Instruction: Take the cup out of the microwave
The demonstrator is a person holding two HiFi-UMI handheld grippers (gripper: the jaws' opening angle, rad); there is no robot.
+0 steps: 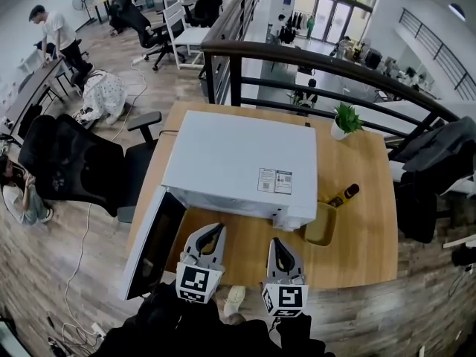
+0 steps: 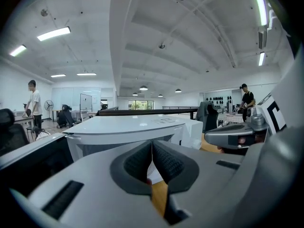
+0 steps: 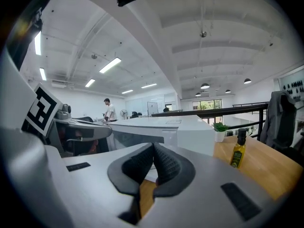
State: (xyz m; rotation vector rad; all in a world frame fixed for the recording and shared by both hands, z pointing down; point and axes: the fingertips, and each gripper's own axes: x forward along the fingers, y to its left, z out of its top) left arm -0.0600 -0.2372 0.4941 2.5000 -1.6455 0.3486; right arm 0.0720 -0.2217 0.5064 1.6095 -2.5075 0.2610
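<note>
We find the white microwave (image 1: 238, 162) directly ahead of both tools, its door (image 1: 152, 248) swung open to the left of the left gripper (image 1: 210, 235). The top panel hides the cavity, so we cannot locate the cup. On the left gripper and the right gripper (image 1: 281, 248) the jaws are pressed together with nothing between them. The bottle (image 3: 237, 152), ahead and right of the right gripper, carries a yellow label with illegible print. The stickers (image 1: 274, 181) on the microwave top are too small to read.

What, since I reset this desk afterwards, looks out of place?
Nothing spilled or broken. Only the microwave door stands out: swung wide open at the desk's front-left corner.
</note>
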